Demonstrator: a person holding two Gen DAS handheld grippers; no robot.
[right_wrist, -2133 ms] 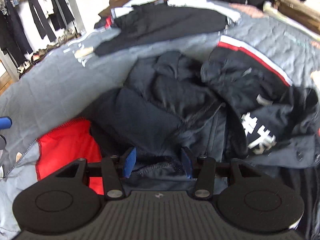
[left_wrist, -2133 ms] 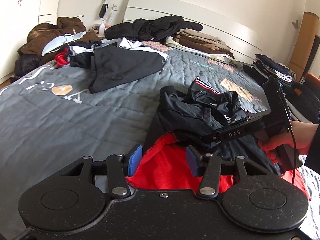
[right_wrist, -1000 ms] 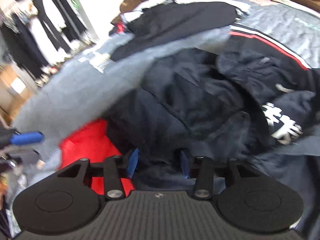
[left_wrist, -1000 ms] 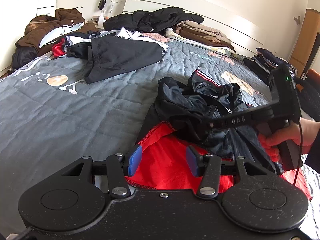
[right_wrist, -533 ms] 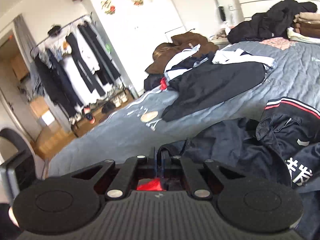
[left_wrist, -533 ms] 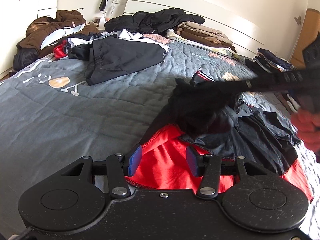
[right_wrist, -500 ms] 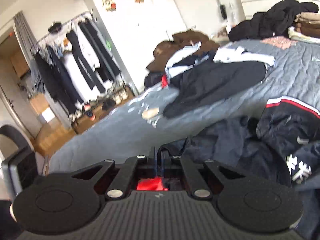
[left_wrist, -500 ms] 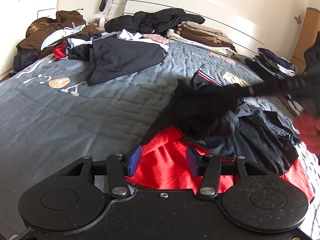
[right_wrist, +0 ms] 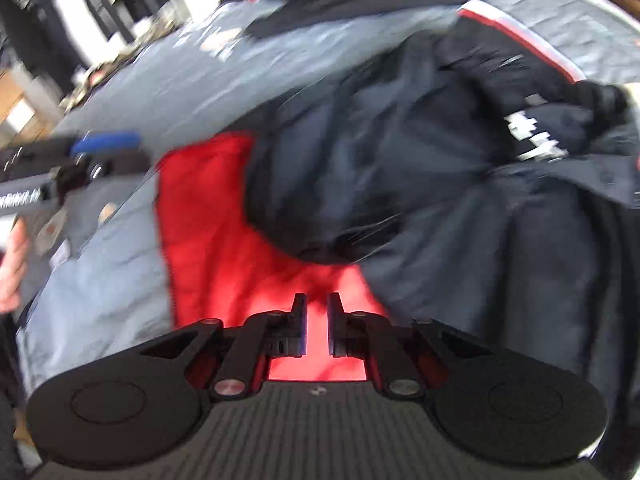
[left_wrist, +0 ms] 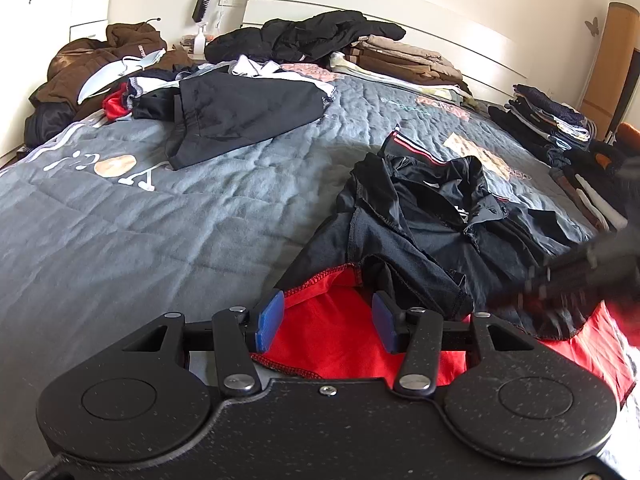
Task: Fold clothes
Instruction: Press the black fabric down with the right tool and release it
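The black jacket [left_wrist: 432,216], limp and slippery-looking, wants gripping at its hem just ahead of the spread left gripper [left_wrist: 326,322], while the right gripper [right_wrist: 317,330], nearly shut, is opening on nothing.

Both wrist views near, share red garment [left_wrist: 332,340].

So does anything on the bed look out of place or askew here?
Yes: the black jacket with red-and-white stripe trim lies crumpled on the red garment rather than spread flat. Unfolded dark clothes sprawl near the headboard, beside neat folded stacks.
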